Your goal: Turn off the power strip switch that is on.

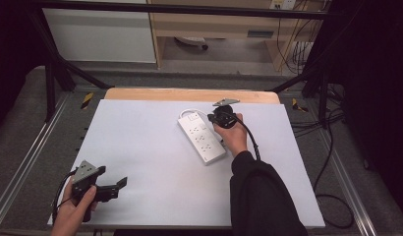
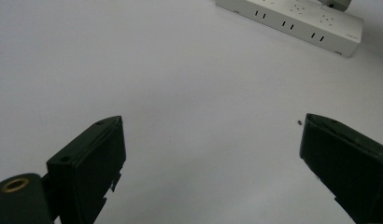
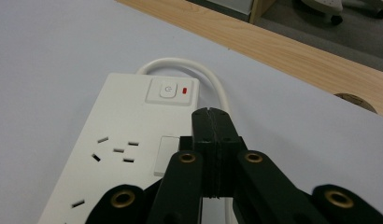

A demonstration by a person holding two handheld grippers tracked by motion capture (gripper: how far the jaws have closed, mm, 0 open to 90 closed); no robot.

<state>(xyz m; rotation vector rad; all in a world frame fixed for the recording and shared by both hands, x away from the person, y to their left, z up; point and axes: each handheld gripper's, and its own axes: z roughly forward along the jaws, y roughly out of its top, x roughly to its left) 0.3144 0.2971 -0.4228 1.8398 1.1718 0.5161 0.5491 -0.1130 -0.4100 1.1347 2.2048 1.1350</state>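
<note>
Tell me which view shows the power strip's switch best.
The right gripper view: the switch and its red light sit close and sharp on the power strip. The high view shows it tiny at the strip's far end; the left gripper view shows sockets, the switch unclear.

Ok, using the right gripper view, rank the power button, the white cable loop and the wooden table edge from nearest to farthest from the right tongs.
1. Power button, just ahead of the shut right tongs, slightly left.
2. White cable loop, behind the button, curving along the right.
3. Wooden table edge, farthest, across the top.
</note>
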